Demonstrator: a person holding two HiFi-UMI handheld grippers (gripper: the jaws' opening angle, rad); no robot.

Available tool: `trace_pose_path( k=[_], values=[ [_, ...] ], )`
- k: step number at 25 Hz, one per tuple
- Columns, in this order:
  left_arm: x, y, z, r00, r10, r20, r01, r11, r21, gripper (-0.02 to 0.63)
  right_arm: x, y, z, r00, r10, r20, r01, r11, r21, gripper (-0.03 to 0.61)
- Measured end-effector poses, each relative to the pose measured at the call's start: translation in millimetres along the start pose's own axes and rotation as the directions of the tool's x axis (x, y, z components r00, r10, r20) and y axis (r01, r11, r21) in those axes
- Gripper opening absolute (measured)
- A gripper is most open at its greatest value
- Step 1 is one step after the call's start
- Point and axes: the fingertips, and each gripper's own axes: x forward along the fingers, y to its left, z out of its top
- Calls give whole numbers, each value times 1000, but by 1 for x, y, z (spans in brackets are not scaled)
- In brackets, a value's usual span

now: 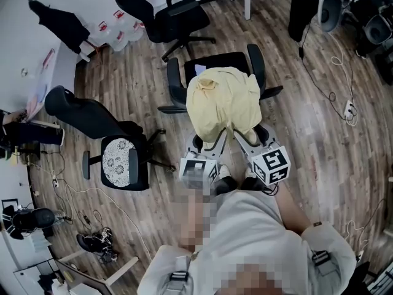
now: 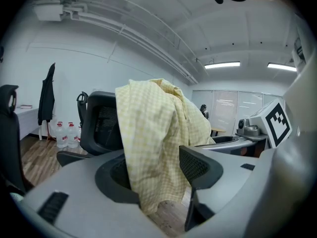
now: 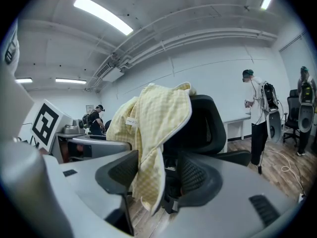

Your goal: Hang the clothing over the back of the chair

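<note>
Yellow checked clothing [image 1: 222,100] draped over one black office chair [image 1: 215,60], directly ahead of two wide-open grippers.
Most of the chair's backrest is hidden under the cloth, the single garment here: pale, finely checked, crumpled, white-edged, with a small label. Its hems hang between the jaws of the left gripper [image 2: 156,175] and the right gripper [image 3: 158,175]; both pairs stand wide apart, pinching nothing. Whether cloth brushes a pad is unclear.

place: office-lab | signs: swivel chair [image 1: 178,17], desk [image 3: 240,118], floor power strip [image 1: 350,109], ceiling strip lights [image 2: 223,64]
</note>
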Motion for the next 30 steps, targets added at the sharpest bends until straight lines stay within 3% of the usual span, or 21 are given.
trace_pose_path(
  k=[20,30],
  values=[
    [-50,-4,-8,989,139,48,-139,990,-5,249,-42,-7,-5,1000,2,10,-1,997,-72,242],
    [-69,-32,10,972,206,110,-208,978,3,228,-78,-4,20,996,44,81,-35,994,-103,158]
  ],
)
